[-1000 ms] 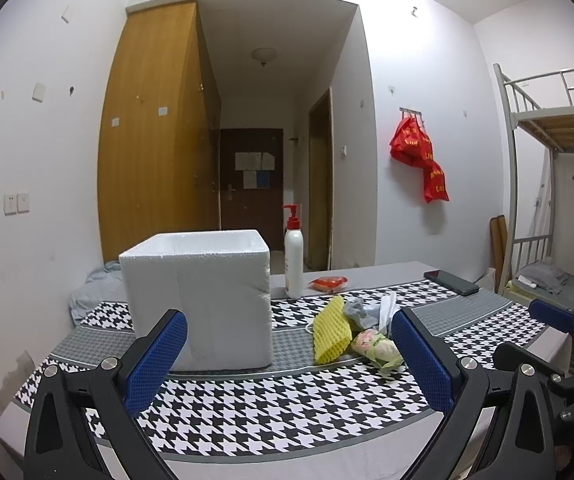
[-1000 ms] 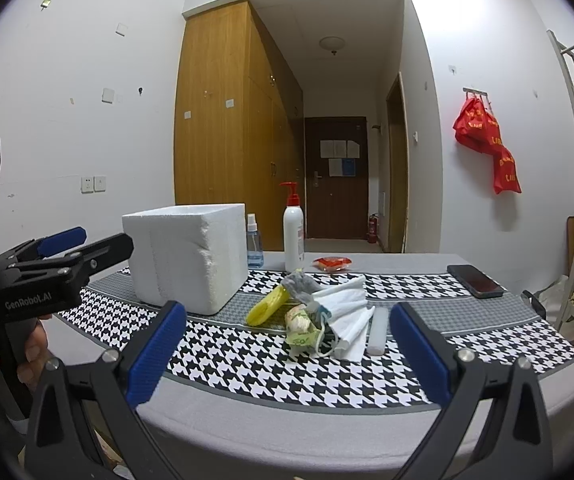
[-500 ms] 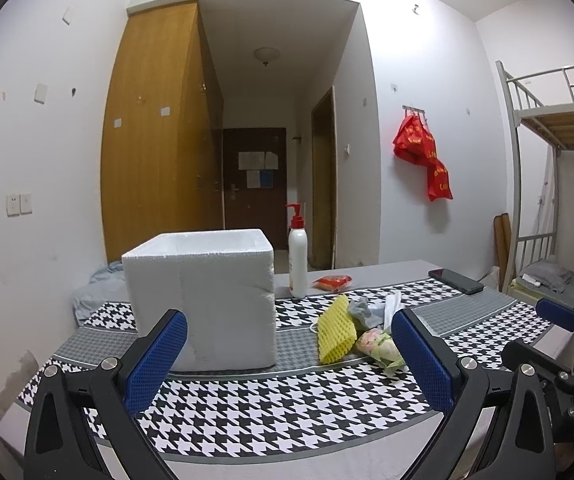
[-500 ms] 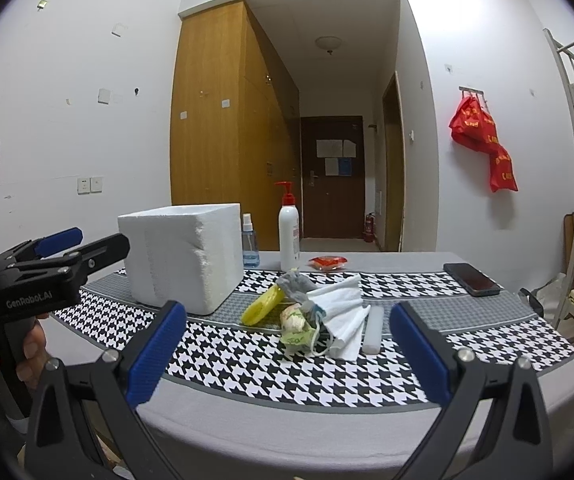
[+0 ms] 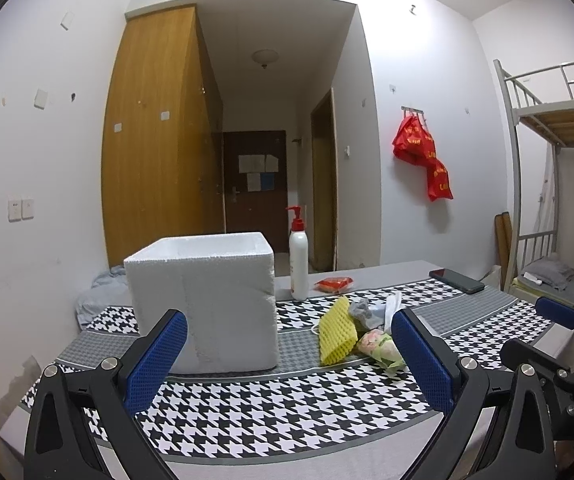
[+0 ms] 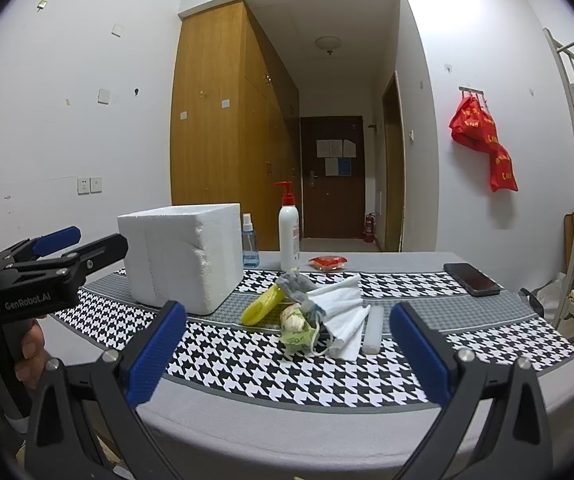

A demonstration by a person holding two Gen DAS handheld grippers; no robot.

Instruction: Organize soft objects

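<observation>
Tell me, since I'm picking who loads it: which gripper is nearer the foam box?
Left. The left gripper hangs open just in front of the foam box; the right gripper faces the soft pile, box off to its left.

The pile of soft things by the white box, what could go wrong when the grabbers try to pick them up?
The yellow foam net, grey cloth and white cloth lie touching in one heap, so a grab might lift several together or drag one off. The lotion bottle stands upright just behind the pile; a reach could tip it. The foam box looks light, so a bump from the open left hand-held gripper may shove it.
</observation>
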